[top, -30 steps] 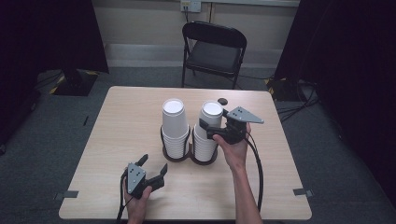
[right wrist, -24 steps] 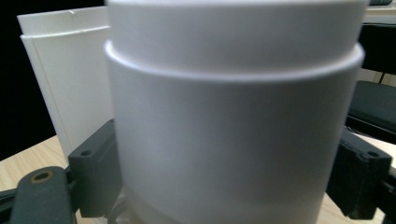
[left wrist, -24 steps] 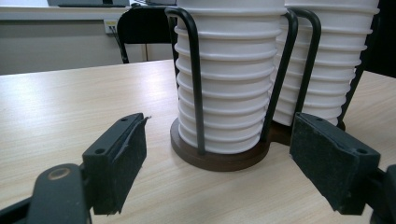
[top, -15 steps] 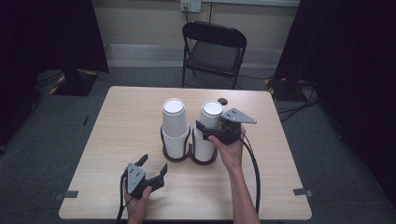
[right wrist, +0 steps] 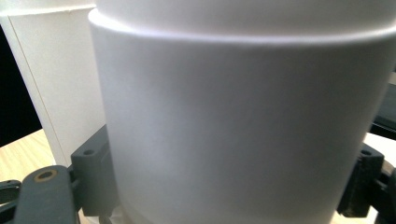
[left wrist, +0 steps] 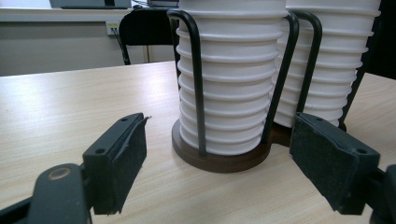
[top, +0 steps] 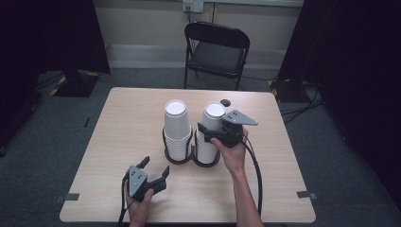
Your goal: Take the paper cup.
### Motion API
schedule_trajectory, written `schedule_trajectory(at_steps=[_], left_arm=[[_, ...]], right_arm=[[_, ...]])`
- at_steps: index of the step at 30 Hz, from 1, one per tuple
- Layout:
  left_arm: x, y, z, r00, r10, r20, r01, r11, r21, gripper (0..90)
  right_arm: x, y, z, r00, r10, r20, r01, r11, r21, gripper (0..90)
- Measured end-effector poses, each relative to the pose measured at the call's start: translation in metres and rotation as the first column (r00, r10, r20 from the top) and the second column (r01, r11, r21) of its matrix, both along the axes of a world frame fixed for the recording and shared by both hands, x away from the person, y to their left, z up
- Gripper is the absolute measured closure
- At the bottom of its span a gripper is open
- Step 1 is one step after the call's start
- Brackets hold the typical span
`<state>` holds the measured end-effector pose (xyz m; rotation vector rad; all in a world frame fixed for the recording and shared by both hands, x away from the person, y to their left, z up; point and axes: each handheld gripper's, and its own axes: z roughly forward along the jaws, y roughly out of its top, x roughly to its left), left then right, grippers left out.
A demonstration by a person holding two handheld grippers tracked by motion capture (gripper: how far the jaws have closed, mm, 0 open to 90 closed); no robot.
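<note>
A pale wooden table (top: 118, 123) on grey carpet, a black folding chair (top: 215, 49) behind; the right gripper (top: 210, 135) clasps the right cup stack (top: 212, 124) mid-table, the left gripper (top: 155, 169) gapes empty.

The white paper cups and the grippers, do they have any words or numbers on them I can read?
None: the two stacks of white paper cups, left and right, are plain.
None: the left gripper and right gripper show bare screws.
None: the pale wooden table carries no label.
</note>
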<state>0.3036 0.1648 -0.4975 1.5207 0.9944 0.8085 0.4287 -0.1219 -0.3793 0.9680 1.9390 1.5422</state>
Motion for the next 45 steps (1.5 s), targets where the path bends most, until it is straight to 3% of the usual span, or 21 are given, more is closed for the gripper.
schedule_trajectory(at_steps=[11, 21, 32, 39, 45], left_arm=[[0.0, -0.001, 0.0, 1.0, 0.008, -0.002, -0.008, 1.0, 0.001, 18.9], [-0.001, -0.001, 0.0, 0.9999, -0.01, 0.009, 0.01, 0.9999, 0.005, 18.8], [-0.001, 0.0, 0.0, 0.9996, -0.027, 0.008, 0.027, 0.9996, 0.004, 18.7], [0.0, 0.0, 0.0, 1.0, -0.003, 0.004, 0.003, 1.0, -0.001, 18.9], [-0.001, 0.0, 0.0, 0.9999, -0.012, 0.012, 0.012, 0.9999, -0.003, 20.0]], right_arm=[[-0.003, -0.003, 0.01, 0.9997, 0.005, 0.025, -0.006, 1.0, 0.014, 15.4], [-0.004, -0.005, 0.014, 0.9988, -0.001, 0.049, -0.002, 0.998, 0.059, 15.5], [-0.004, -0.006, 0.025, 0.9985, -0.01, 0.053, 0.006, 0.998, 0.063, 15.7], [-0.005, -0.009, 0.033, 0.9979, -0.007, 0.064, 0.002, 0.997, 0.078, 16.0], [-0.005, -0.011, 0.04, 0.9971, -0.007, 0.075, 0.001, 0.997, 0.083, 15.9]])
